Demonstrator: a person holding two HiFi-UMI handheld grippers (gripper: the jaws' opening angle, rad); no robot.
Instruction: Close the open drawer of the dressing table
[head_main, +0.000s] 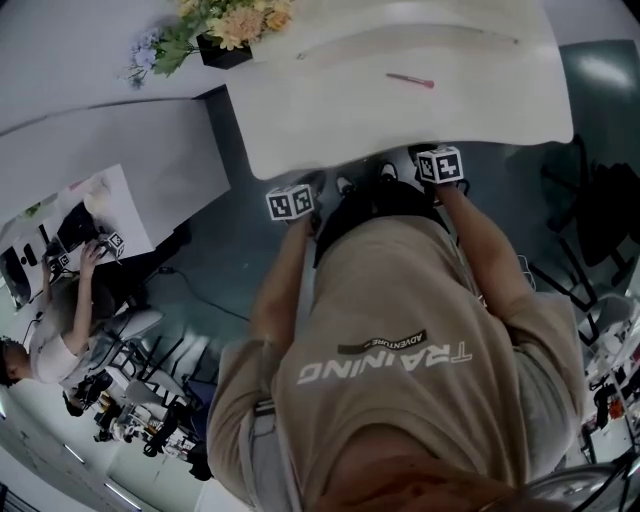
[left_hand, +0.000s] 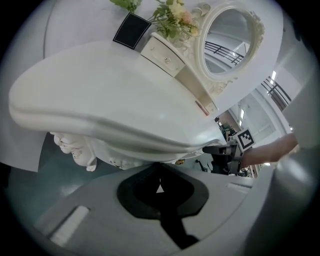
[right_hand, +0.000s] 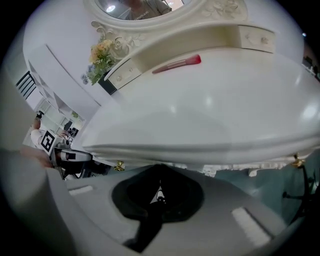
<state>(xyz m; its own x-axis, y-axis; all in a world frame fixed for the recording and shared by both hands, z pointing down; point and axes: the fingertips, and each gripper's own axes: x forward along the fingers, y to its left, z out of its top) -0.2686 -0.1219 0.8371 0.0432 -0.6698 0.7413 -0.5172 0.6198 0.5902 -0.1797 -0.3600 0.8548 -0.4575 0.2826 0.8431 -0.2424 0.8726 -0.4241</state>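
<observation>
Over a grey-green floor (head_main: 225, 265) in a bright workroom, the dressing table (head_main: 400, 115) is seen from above. Its smooth, glossy white top is curved at the front and bare but for a pink brush (head_main: 410, 80). At its back a raised shelf (left_hand: 197, 87) with small knobbed drawers (left_hand: 165, 56) is made out, and above that an oval mirror (left_hand: 232, 37) in a carved cream frame. Yellow and white flowers (head_main: 228, 18) in a black square pot (head_main: 222, 52) are set beside the shelf's left end. And here are the tools: the left gripper (left_hand: 158, 170) and the right gripper (right_hand: 159, 172) are both held low at the front edge, well apart, each with its jaws drawn together and nothing caught between them. The drawer (right_hand: 235, 167) is found just ahead of the tips, tucked beneath the overhanging top, its front trimmed with lacy carving and small gold knobs (right_hand: 119, 166). From above it is hidden wholly by the top, and whether it is fully home cannot be told. The near view is filled by the wearer's beige shirt (head_main: 400, 340). Off to the left a plain white desk (head_main: 110, 165) is seen, with another person (head_main: 60, 335) seated beside it, and black chair frames (head_main: 590, 215) are crowded in on the right.
</observation>
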